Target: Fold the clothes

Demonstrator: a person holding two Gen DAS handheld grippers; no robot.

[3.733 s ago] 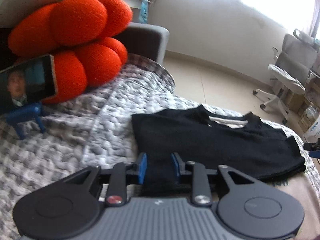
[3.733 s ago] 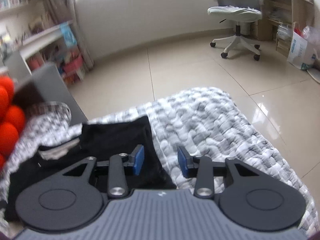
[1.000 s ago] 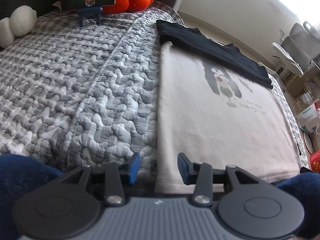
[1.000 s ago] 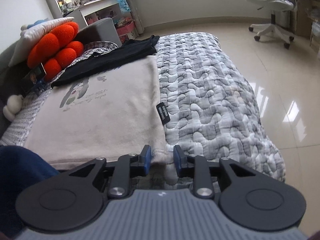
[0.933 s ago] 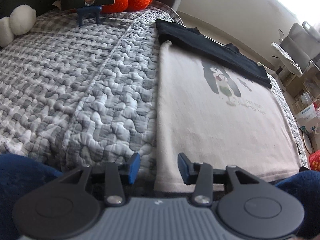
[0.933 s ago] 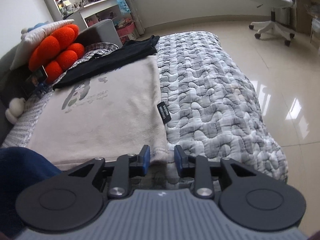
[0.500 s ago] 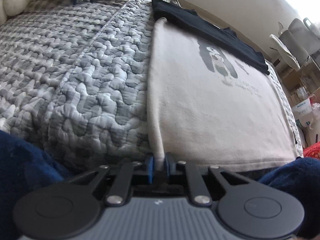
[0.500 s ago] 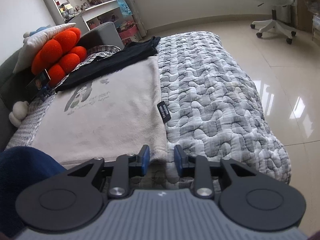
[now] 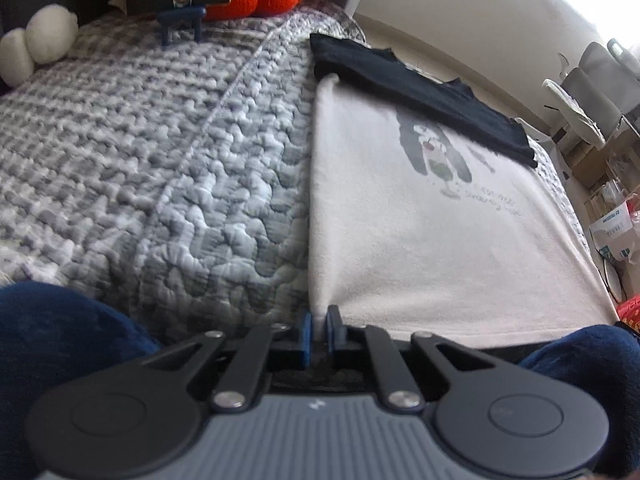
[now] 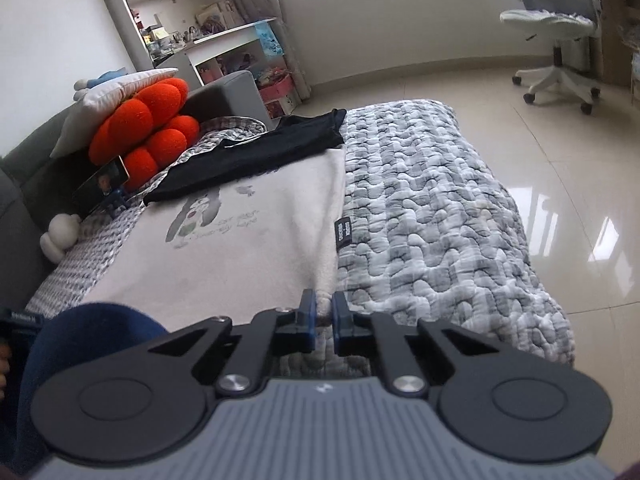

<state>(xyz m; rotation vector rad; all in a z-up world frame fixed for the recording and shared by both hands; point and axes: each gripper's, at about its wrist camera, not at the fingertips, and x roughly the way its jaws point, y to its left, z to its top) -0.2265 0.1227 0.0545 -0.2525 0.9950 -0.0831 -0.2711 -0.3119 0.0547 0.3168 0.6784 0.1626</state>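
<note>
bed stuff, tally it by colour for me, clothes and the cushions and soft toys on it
black: 1, folded shirt
cream: 1, spread garment with a cartoon print
orange: 1, puffy cushion
white: 2, pillow and small plush
total: 5

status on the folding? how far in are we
Done: the black garment lies folded at the far end of the bed. In hand: the cream shirt is spread flat; the left tool is shut on its near left corner, and the right tool is closing on the near right corner, fabric between its pads. Left: no fold in the cream shirt yet.
</note>
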